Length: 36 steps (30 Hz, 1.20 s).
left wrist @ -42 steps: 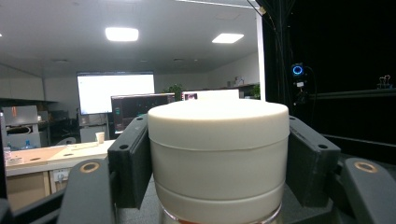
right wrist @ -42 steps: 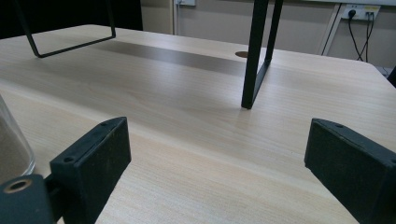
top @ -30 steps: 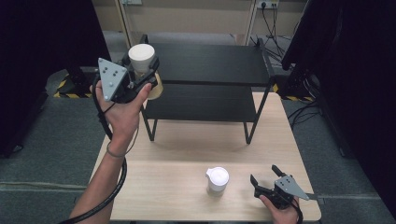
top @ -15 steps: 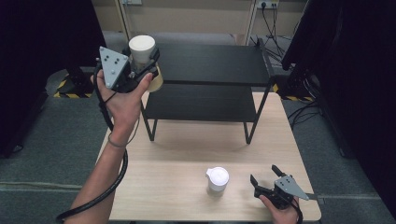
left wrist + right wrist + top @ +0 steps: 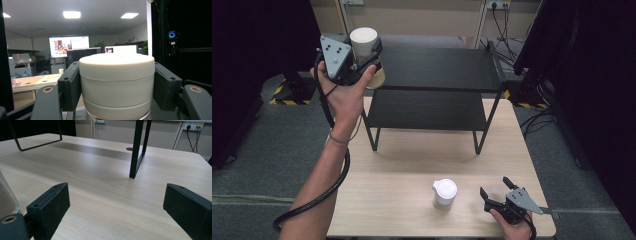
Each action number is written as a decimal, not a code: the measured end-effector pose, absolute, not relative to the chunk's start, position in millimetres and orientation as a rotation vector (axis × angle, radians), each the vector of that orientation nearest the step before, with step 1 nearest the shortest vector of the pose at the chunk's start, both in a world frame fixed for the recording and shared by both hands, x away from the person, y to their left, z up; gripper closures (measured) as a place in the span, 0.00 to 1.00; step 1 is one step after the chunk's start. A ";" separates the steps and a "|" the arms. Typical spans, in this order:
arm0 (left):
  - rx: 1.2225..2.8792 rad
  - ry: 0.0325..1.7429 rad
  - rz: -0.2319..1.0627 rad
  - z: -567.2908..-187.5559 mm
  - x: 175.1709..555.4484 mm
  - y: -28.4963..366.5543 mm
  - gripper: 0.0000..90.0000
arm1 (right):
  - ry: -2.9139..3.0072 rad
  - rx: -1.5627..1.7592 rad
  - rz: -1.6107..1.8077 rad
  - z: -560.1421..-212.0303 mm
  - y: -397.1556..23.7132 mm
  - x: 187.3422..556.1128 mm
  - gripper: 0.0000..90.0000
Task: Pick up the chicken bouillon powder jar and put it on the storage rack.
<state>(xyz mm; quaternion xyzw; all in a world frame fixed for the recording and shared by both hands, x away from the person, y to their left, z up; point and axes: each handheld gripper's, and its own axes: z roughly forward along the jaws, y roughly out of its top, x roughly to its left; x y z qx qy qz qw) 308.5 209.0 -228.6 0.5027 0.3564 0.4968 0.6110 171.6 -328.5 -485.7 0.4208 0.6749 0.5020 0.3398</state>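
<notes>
The jar (image 5: 363,44) has a cream-white lid, like the second jar (image 5: 445,192) on the pale wood-grain table (image 5: 402,165). The shelf (image 5: 437,70) is black, and the floor markers (image 5: 282,95) are striped yellow and black.

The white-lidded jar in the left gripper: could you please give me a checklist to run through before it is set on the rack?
1. Left gripper clamped on the jar at its lid: ok.
2. Jar upright: ok.
3. Top shelf bare where the jar could land: ok.
4. Jar's bottom above shelf level: cannot tell.
5. Right gripper open, resting on the table, out of the way: ok.
6. Second jar standing apart from the right gripper: ok.
</notes>
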 end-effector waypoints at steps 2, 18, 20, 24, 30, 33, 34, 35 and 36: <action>1.165 0.825 1.151 -228.0 311.7 208.9 0.37 | 1.758 1.096 1.306 -485.5 -328.5 171.7 0.08; 1.173 0.875 1.142 -229.9 328.7 208.4 0.37 | 1.759 1.093 1.305 -485.6 -328.2 171.7 0.08; 1.167 0.886 1.129 -229.4 329.6 209.6 0.37 | 1.760 1.092 1.305 -485.5 -328.1 171.8 0.08; 1.174 0.881 1.127 -228.5 329.3 211.6 0.36 | 1.762 1.091 1.303 -485.4 -327.9 171.8 0.08; 1.159 0.874 1.129 -226.6 325.8 211.2 0.20 | 1.762 1.091 1.302 -485.3 -327.7 171.8 0.08; 1.154 0.864 1.135 -227.2 321.3 210.2 0.16 | 1.763 1.092 1.302 -485.1 -327.7 172.0 0.08; 1.157 0.865 1.139 -227.1 319.4 209.3 0.16 | 1.764 1.090 1.301 -485.1 -327.6 172.0 0.08; 1.162 0.865 1.146 -227.2 317.6 208.3 0.15 | 1.763 1.088 1.300 -485.2 -327.6 171.8 0.08; 1.163 0.865 1.152 -228.1 315.9 207.4 0.15 | 1.763 1.088 1.301 -485.3 -327.6 171.8 0.08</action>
